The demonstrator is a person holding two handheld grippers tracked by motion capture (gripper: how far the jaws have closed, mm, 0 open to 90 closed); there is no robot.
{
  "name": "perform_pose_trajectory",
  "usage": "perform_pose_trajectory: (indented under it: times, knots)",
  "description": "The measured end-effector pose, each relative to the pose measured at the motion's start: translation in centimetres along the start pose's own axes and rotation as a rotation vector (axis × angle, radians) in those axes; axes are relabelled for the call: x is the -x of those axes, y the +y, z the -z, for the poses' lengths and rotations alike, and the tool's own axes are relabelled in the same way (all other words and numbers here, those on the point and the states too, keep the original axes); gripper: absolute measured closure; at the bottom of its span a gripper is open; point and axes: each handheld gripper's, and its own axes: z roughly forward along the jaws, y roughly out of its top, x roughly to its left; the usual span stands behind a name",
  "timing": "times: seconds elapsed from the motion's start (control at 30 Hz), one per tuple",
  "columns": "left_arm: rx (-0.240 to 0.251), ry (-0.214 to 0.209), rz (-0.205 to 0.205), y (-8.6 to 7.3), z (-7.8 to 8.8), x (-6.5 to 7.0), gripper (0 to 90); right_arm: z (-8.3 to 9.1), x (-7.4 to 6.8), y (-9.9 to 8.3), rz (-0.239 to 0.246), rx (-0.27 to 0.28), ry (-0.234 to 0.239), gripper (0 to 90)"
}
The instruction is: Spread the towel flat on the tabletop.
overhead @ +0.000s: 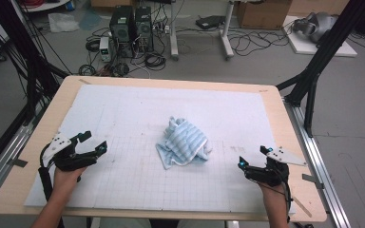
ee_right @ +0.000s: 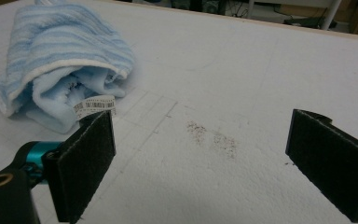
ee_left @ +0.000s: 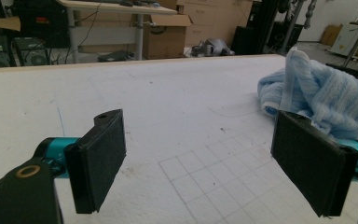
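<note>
A crumpled light-blue striped towel (overhead: pixel 184 142) lies in a heap near the middle of the white gridded mat (overhead: pixel 123 114). My left gripper (overhead: pixel 94 141) rests over the mat's left side, well apart from the towel, jaws wide open and empty. In the left gripper view the towel (ee_left: pixel 317 93) sits at the right, behind the right pad (ee_left: pixel 313 161). My right gripper (overhead: pixel 253 158) hovers at the mat's right side, also open with nothing between its jaws. The right gripper view has the towel (ee_right: pixel 60 60) at upper left, its white label (ee_right: pixel 93 106) showing just above the left pad (ee_right: pixel 85 161).
The mat covers a light wooden table (overhead: pixel 285 123). A faint brown stain (ee_right: pixel 212 136) marks the mat ahead of the right gripper. Beyond the table's far edge stand computer towers (overhead: pixel 130 26), cables, boxes and black frame legs (overhead: pixel 313 76).
</note>
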Motion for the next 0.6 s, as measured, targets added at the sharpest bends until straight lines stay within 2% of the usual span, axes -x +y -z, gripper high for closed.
perform_pose_trajectory:
  times: [0.27, 0.37, 0.43, 0.53, 0.6]
  knots:
    - [0.006, 0.013, 0.002, 0.10, 0.14, -0.16, 18.2, -0.42, 0.01, 0.09, -0.010, 0.009, 0.024, 7.1]
    - [0.004, 0.005, 0.006, 0.18, 0.05, -0.10, 19.1, -0.58, 0.29, -0.10, -0.019, 0.008, 0.033, 7.1]
    - [0.003, 0.008, -0.005, 0.29, -0.01, 0.00, 19.9, -0.47, 0.29, -0.20, -0.023, 0.003, 0.038, 7.1]
    - [0.000, -0.004, 0.000, 0.34, -0.18, 0.14, 19.2, -0.30, 0.25, -0.23, -0.024, 0.001, 0.037, 7.1]
    - [-0.009, -0.031, 0.009, 0.37, -0.56, 0.40, 18.0, -0.05, 0.06, -0.20, -0.021, 0.000, 0.033, 7.1]
